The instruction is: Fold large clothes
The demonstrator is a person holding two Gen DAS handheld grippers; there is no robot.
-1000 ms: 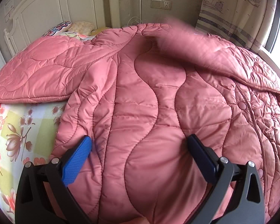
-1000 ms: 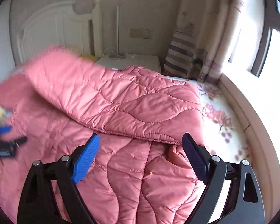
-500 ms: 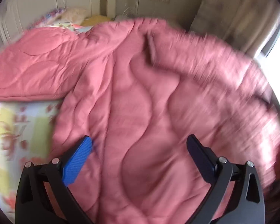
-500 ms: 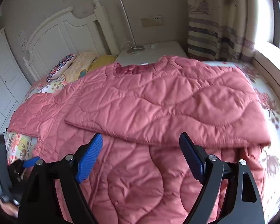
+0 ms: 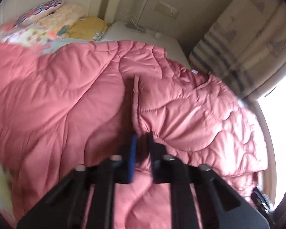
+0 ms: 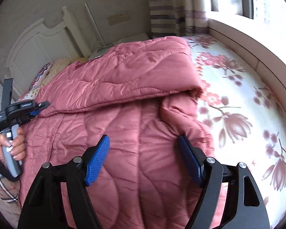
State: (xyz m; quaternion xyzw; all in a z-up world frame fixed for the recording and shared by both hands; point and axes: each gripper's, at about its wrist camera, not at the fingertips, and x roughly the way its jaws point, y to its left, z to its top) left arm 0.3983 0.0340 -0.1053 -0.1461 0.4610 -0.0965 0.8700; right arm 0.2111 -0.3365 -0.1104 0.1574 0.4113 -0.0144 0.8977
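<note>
A large pink quilted coat (image 6: 135,126) lies spread on the bed, with one part folded over across its top (image 6: 127,78). In the left wrist view the coat (image 5: 57,99) fills the frame. My left gripper (image 5: 142,143) is shut on the edge of the folded part, at its left end; it also shows in the right wrist view (image 6: 38,107), held by a hand. My right gripper (image 6: 145,152) is open and empty, low over the coat's lower half near its right edge.
The floral bedsheet (image 6: 238,99) lies bare to the right of the coat. Pillows (image 5: 53,17) sit at the white headboard (image 6: 38,43). A white nightstand (image 5: 143,36), striped curtain (image 5: 244,43) and window sill (image 6: 247,36) lie beyond.
My left gripper moved forward across the coat and closed on the edge of the folded part. My right gripper swung right and lower, staying open.
</note>
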